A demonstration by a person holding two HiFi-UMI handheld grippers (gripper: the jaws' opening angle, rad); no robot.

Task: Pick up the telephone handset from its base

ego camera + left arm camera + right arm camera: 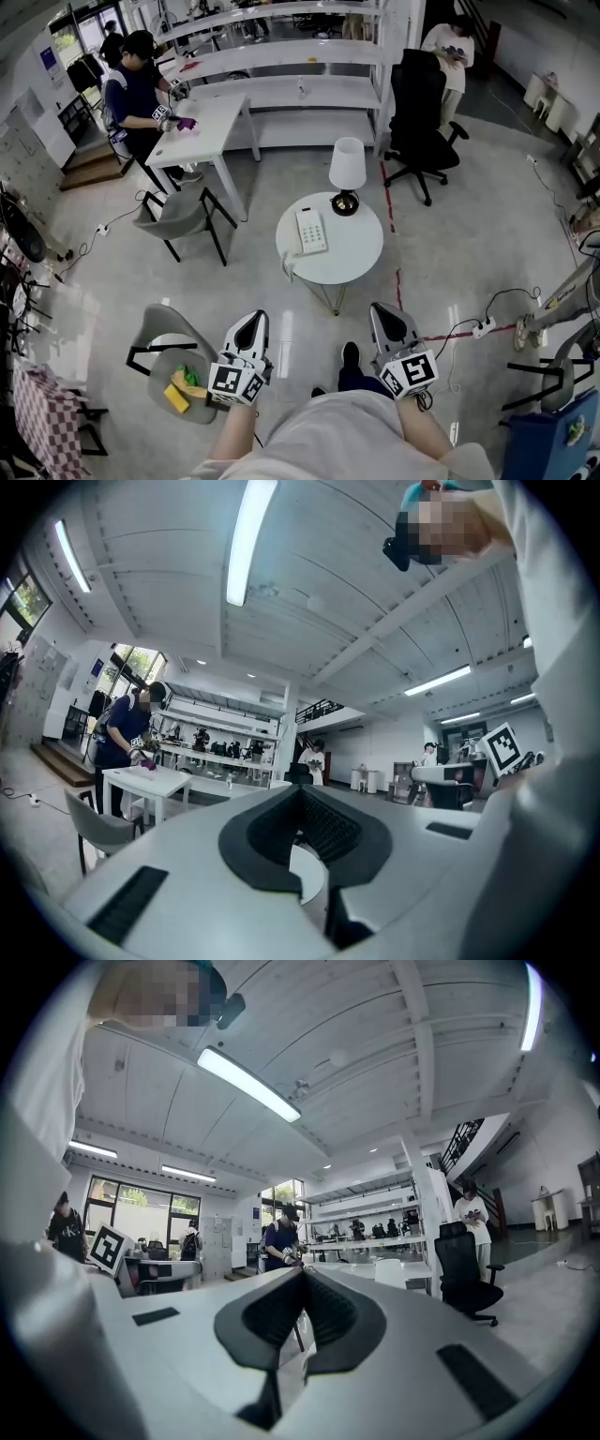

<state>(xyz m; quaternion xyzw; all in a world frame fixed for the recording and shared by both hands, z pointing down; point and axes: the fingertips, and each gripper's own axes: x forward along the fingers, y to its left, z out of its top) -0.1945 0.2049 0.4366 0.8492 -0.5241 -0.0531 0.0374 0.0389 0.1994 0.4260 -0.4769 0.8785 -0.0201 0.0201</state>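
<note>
A white telephone [311, 231] lies on the round white table [352, 258] ahead of me, its handset [302, 232] resting along the base's left side. Its coiled cord [287, 266] hangs over the table's near-left edge. Both grippers are held low and level, well short of the table. The left gripper [253, 318] has its jaws together with nothing between them, and its own view shows the black pads meeting at the tip [300, 790]. The right gripper [380, 308] is likewise shut and empty, its pads meeting in its own view [303, 1273].
A white-shaded lamp [346, 174] stands on the table's far edge. A grey chair [180, 214] and a white desk [202, 127] with a person [131, 89] sit to the left. A black office chair [418, 122] is beyond. A chair [173, 361] holds yellow and green items. A power strip [484, 327] lies on the floor.
</note>
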